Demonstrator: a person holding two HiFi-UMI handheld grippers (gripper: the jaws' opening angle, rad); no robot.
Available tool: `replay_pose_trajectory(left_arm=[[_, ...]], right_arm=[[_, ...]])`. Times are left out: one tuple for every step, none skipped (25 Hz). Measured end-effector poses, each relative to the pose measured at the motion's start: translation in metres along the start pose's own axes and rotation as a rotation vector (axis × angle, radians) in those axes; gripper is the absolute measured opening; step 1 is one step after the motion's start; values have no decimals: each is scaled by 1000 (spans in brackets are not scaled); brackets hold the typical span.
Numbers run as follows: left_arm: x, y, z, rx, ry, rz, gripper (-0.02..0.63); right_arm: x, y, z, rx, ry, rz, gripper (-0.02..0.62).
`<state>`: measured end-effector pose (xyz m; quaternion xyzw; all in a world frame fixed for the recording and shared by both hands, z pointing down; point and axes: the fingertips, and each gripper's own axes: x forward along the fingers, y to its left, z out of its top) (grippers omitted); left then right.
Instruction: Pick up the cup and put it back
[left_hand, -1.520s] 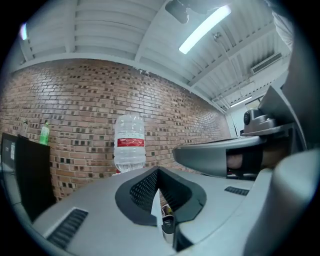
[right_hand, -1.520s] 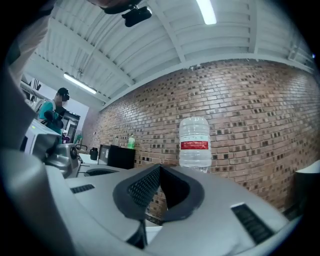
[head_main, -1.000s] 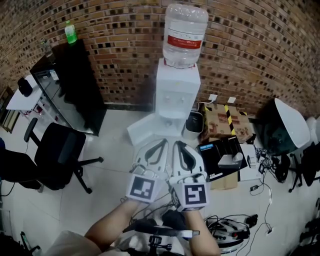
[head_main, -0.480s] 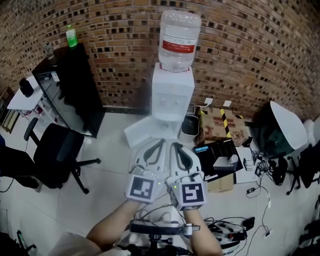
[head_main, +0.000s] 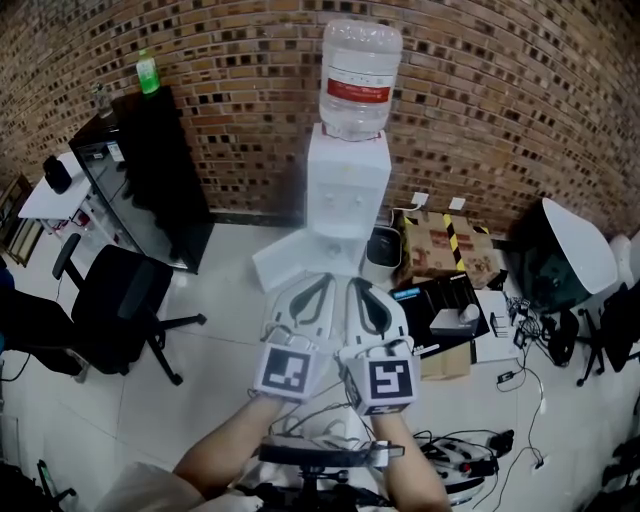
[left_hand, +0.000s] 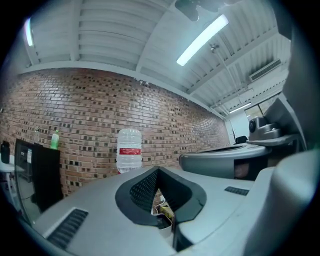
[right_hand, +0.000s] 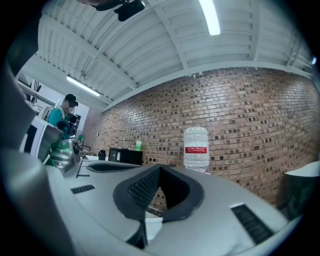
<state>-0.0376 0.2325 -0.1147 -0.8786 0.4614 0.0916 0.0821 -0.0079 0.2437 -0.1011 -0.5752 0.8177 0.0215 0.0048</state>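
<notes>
One green bottle (head_main: 148, 72): stands upright on top of the black cabinet (head_main: 150, 180) at far left, against the brick wall; what it holds cannot be told.
Office chair (head_main: 125, 310): black, on the pale floor in front of the cabinet.
Left gripper (head_main: 322, 283): held out over the floor, pointing toward the dispenser; in the left gripper view its jaws (left_hand: 159, 171) are pressed together at the tips, with nothing pinched between them.
Water dispenser (head_main: 345, 185): white, standing against the wall beyond both grippers.
Water bottle (head_main: 360, 70): large, clear, red label, seated neck-down on top of the dispenser; fill level cannot be judged.
Right gripper (head_main: 358, 285): just beside the left one and parallel to it; in the right gripper view its jaws (right_hand: 160, 167) are pressed together, empty.
Bin (head_main: 383, 250): on the floor just right of the dispenser base; dark inside, contents not readable.
Cardboard box (head_main: 440, 240): right of the bin, flaps closed, crossed by yellow-and-black tape.
Black carton (head_main: 440, 300): nearer than the cardboard box, open on top, a pale grey item (head_main: 455, 318) lying in it.
Cup: cannot be made out in any view; neither gripper holds it.
</notes>
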Motion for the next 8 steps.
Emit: replay_pose_trajectory(left_arm=[[-1,0,0,-3,0,-2,-6],[-2,1,0,-5,-1,-4,-6],[-2,1,1,-4,-3,-7,-6],[-3,2,2,-2,-5,-11,-6],[-4,2,3,-2,-7,-14,-6],[-4,1,4,-1,-10,-17,-6],[-5,1,5,0,-12,-20,-6],[-6,0,6,0,-15,-22,-6]], right_arm=[[-1,1,-2,-3,2,-2,2],[-1,2,-3,-3,2,-7,2],[-1,3,-2,-1,0,-11,2],[-1,4,-1,0,-2,-14,2],[-1,5,1,-1,-4,-16,2],[-1,6,3,-2,-5,-17,2],[-2,7,4,-3,-7,-17,2],[-2,8,5,-4,-9,-17,2]])
